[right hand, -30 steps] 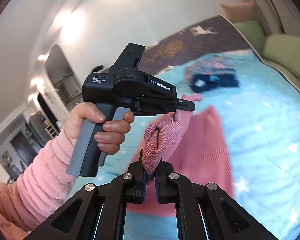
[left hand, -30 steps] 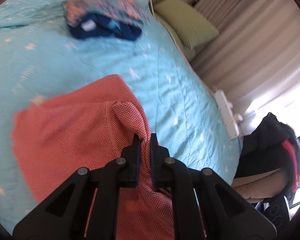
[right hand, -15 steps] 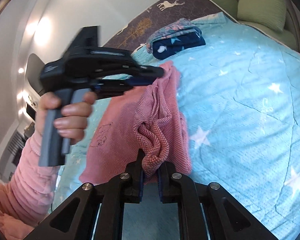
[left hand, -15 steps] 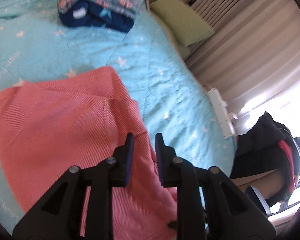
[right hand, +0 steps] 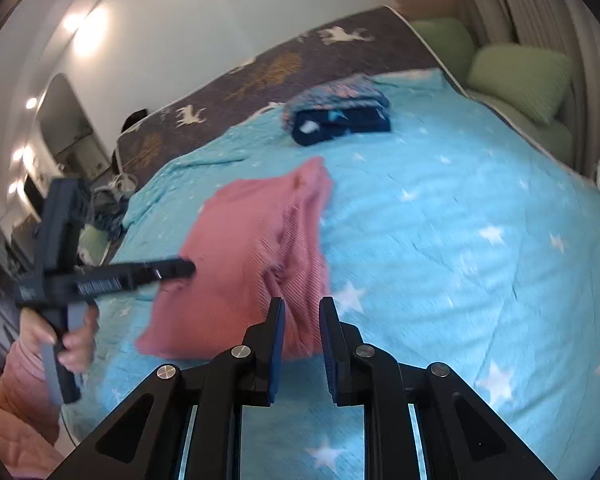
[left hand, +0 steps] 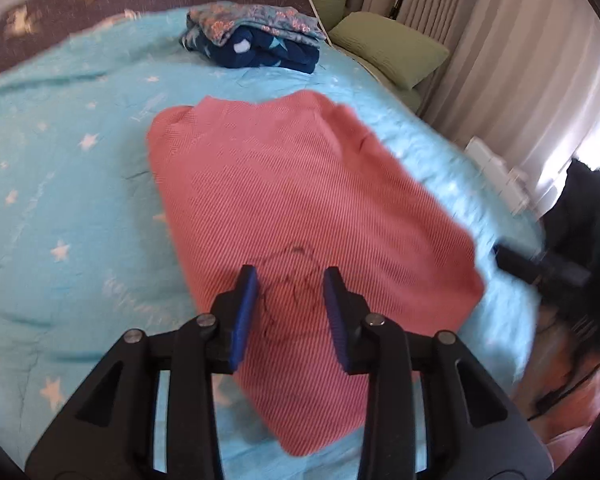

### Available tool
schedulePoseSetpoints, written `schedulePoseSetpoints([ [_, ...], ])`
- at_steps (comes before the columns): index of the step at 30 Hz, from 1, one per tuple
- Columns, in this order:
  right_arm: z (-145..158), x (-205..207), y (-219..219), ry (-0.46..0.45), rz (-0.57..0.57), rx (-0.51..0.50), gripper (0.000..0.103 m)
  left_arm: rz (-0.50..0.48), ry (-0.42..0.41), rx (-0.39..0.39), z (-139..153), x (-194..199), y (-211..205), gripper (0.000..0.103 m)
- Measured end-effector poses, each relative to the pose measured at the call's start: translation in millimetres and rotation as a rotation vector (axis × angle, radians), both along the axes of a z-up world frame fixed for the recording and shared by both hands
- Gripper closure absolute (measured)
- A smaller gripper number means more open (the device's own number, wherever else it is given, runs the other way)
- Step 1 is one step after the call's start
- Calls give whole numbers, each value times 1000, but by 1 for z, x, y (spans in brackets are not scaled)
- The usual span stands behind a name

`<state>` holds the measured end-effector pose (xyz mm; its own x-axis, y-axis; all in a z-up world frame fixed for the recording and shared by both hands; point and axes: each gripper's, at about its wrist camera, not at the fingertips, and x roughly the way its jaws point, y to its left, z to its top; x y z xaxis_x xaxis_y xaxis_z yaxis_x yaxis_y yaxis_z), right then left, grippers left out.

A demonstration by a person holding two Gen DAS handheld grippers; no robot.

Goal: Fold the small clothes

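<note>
- A turquoise star-print bedspread covers the bed, green pillows at one o'clock.
- Left gripper gapes, holding nothing, over a faint outline drawing on the pink garment.
- Right gripper is parted too, the garment's bunched edge just ahead.
- Lettering on the left gripper's body is blurred, unreadable.
- Folded pile at twelve o'clock.

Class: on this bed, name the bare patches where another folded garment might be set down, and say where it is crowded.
Bare blue bedspread lies right of the pink garment, toward the green cushions. More lies left of it in the left wrist view. Crowded: the folded stack at the far end, and the middle under the garment.
</note>
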<state>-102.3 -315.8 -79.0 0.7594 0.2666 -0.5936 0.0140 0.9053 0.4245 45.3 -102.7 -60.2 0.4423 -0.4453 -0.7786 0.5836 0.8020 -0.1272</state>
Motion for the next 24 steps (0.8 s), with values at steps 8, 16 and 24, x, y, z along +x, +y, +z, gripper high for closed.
schedulePoseSetpoints([
  [8, -40, 43, 16, 153, 87, 55, 89, -23, -87, 15, -10, -10, -9, 51],
  [16, -13, 23, -10, 70, 39, 71, 82, -76, -139, 3, 25, 6, -17, 50],
  [24, -13, 53, 0, 18, 97, 182, 78, -153, -179, 59, 29, 83, -90, 49],
])
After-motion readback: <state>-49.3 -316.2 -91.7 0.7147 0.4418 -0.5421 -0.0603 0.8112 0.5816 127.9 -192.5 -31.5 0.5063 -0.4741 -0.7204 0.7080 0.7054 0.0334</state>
